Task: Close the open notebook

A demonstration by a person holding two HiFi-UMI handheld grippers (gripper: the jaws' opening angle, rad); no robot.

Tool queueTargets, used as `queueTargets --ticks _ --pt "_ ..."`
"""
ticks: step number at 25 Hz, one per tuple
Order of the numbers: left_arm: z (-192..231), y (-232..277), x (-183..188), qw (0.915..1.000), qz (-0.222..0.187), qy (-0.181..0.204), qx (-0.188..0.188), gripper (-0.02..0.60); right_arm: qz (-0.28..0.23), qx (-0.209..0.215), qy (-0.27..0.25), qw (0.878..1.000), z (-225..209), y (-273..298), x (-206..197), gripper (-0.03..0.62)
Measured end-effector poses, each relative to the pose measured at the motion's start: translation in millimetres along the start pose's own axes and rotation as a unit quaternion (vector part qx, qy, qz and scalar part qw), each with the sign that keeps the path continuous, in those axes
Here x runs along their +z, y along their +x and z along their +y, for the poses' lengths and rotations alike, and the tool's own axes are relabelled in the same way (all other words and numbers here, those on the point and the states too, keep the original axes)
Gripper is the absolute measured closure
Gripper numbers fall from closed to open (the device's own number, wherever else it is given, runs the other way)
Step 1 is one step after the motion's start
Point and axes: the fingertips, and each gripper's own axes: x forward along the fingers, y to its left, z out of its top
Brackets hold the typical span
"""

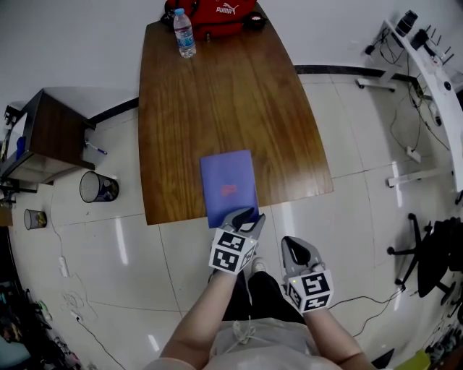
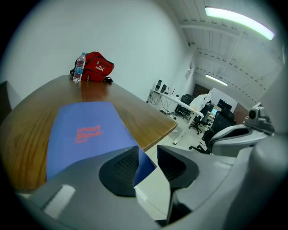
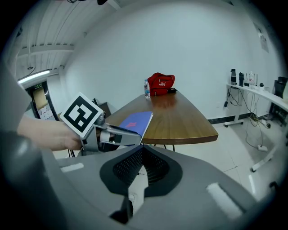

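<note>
A blue notebook (image 1: pixel 229 186) with red print on its cover lies shut near the front edge of the wooden table (image 1: pixel 217 94), its near end sticking out slightly past the edge. My left gripper (image 1: pixel 246 217) is at that near end. In the left gripper view its jaws (image 2: pixel 148 155) stand apart, with the notebook's (image 2: pixel 85 130) near right corner between them and a gap showing on the right side. My right gripper (image 1: pixel 298 249) hangs off the table, lower right of the left one. Its jaws (image 3: pixel 143 150) meet with nothing in them. The notebook (image 3: pixel 135 121) shows beyond it.
A water bottle (image 1: pixel 184 32) and a red bag (image 1: pixel 213 14) stand at the table's far end. A dark side table (image 1: pixel 54 134), a bin (image 1: pixel 98 188) and a cup (image 1: pixel 35 218) are on the floor side at left. A white desk (image 1: pixel 434 65) and a black chair (image 1: pixel 434 253) are at right.
</note>
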Motion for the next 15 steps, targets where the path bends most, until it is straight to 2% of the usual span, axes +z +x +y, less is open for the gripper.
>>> queueTargets --ticks 1,4,7,13,15 --pt "-2 -1 3 1.0000 -0.007 -0.003 -0.003 0.435 0.001 -0.002 -0.001 1.000 -3 -2 -2 0.588" --pt "-10 -15 18 0.9991 -0.039 -0.017 -0.008 0.428 -0.005 -0.005 -0.007 1.000 -8 -12 -1 0.588" --pt "-16 -51 43 0.9956 -0.092 -0.014 0.011 0.428 -0.027 -0.003 -0.018 0.999 -8 -24 16 0.588" --pt "-48 -142 85 0.9810 -0.185 0.034 0.047 0.445 -0.083 0.014 -0.056 0.995 4 -59 63 0.588" --pt "-59 -174 96 0.9719 -0.217 0.056 0.070 0.486 -0.096 0.023 -0.063 0.993 12 -71 73 0.588"
